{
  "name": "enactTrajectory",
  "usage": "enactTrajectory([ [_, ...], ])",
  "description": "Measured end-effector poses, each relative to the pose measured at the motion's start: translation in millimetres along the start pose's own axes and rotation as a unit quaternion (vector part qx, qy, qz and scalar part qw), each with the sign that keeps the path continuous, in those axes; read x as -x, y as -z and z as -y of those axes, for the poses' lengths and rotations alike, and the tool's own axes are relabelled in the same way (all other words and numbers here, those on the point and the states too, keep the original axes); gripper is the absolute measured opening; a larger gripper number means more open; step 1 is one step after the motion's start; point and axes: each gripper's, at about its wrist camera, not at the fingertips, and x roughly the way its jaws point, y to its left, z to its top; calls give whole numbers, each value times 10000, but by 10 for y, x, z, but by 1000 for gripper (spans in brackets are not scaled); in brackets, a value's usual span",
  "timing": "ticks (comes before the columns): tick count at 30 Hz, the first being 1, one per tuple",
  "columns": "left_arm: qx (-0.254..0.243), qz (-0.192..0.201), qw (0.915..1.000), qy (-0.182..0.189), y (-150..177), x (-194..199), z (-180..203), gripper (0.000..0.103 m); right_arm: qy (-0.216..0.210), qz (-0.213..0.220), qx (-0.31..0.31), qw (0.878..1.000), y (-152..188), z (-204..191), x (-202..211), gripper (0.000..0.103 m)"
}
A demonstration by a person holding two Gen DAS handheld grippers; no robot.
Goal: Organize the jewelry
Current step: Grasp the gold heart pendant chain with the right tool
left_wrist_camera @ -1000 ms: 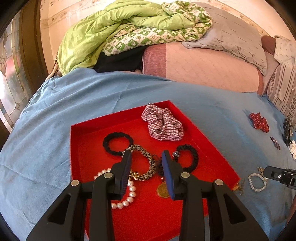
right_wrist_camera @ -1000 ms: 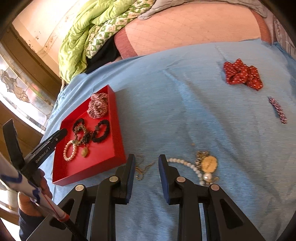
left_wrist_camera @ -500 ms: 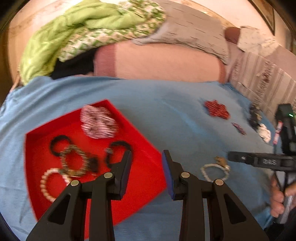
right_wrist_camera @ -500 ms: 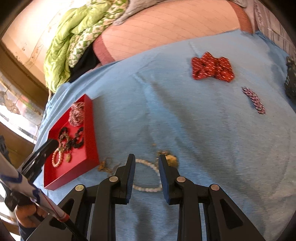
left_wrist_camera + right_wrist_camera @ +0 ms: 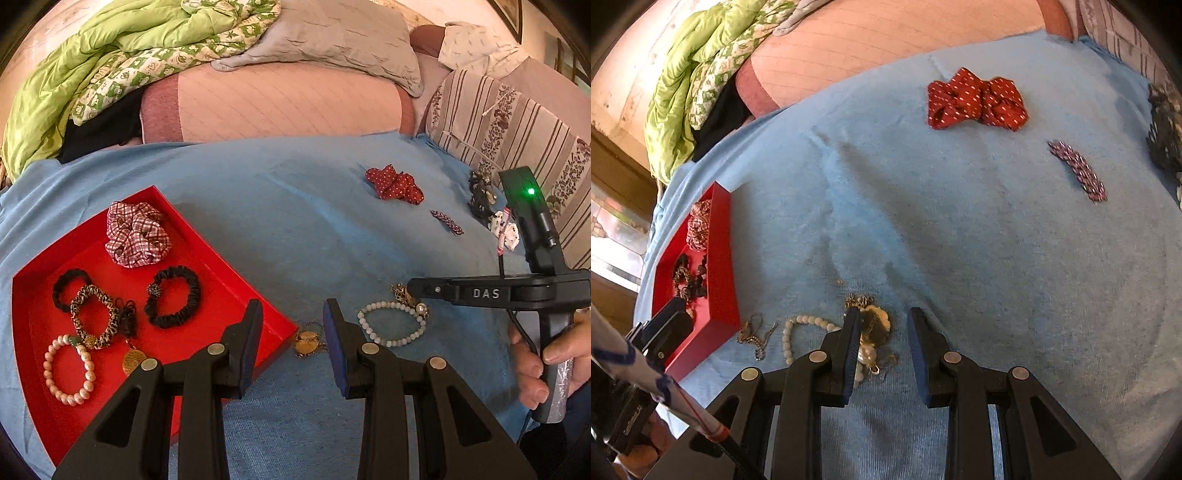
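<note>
Landmark: red tray (image 5: 236,258), open-topped, lying on the blue bedspread (image 5: 295,206) of a bed.

Inside the tray:
- checked scrunchie (image 5: 136,234), at the far corner;
- black scrunchie (image 5: 173,297), nearer the right wall;
- small black hair tie (image 5: 68,286), towards the left wall, touching a leopard-print hair band (image 5: 94,312);
- pink pearl bracelet (image 5: 68,371), at the near left;
- gold disc pendant (image 5: 133,362), beside the bracelet.

Outside the tray, on the bedspread:
- gold pendant with chain (image 5: 307,341), just beside the tray's near right corner;
- white bead bracelet (image 5: 393,323), a little farther right, touching a gold ornament cluster (image 5: 873,323);
- red dotted bow (image 5: 975,99), well apart, far right;
- beaded hair clip (image 5: 1076,171), near the bow;
- dark and white hairpieces (image 5: 495,210), at the far right edge, too small to sort.

Behind: green quilt (image 5: 92,70) and grey pillow (image 5: 340,37).

Left gripper (image 5: 291,325): jaws part open, nothing between them, hanging over the tray's near right corner and the gold pendant.

Right gripper (image 5: 882,328): held in a hand (image 5: 546,354); jaws part open and apart from the items, poised over the ornament cluster, with the left jaw crossing the white bead bracelet in view.
</note>
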Motion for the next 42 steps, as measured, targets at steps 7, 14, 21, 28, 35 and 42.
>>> enactTrajectory([
  [7, 46, -15, 10000, 12, -10, -13, -22, 32, 843, 59, 1064, 9907, 54, -373, -124, 29],
  [14, 17, -51, 9999, 126, -24, -58, 59, 32, 146, 113, 253, 9995, -56, -71, 77, 26],
  [21, -157, -328, 9980, 508, 12, -226, 339, 32, -332, 365, -189, 9986, -105, 182, 345, 26],
  [28, -483, -675, 9955, 453, 117, -506, 681, 37, -444, 724, -141, 9963, -107, 170, 595, 26],
  [35, -626, -648, 9959, -61, 137, -698, 747, 46, -414, 567, -164, 9974, -115, 275, 567, 26],
  [42, -499, -560, 9972, -55, 89, -718, 710, 6, -159, 211, -289, 9992, -136, 374, 328, 27],
])
